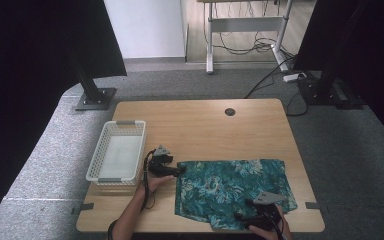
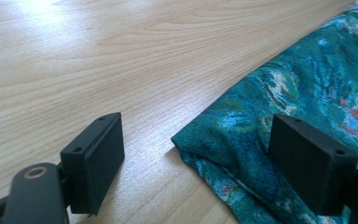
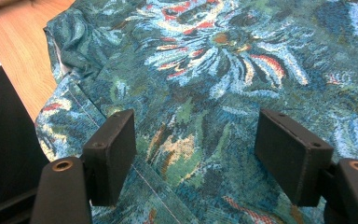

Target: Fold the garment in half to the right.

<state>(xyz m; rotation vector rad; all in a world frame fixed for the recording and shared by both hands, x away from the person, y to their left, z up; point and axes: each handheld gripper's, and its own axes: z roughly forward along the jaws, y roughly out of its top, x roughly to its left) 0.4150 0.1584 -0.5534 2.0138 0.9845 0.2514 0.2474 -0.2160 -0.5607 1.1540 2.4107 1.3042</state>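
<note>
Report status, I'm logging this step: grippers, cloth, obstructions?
Left gripper open at cloth corner. Right gripper open over the cloth. White basket left, clear of both.

A light wooden rectangular table (image 1: 205, 125) fills the frame's centre. A white perforated plastic basket (image 1: 116, 152) sits at its left; a teal floral-patterned cloth (image 1: 232, 187) lies lower right.

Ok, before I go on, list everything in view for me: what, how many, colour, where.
cloth: one, teal with a flower print, near right part of the table, spread out.
basket: one, white, left side of the table.
table: one, light wood, round hole near the far edge.
desk frame: one, white, on the floor beyond.
cables: several, dark, on the floor beyond.
left gripper: one, black, open at the cloth's left corner.
right gripper: one, black, open over the cloth's near edge.
</note>
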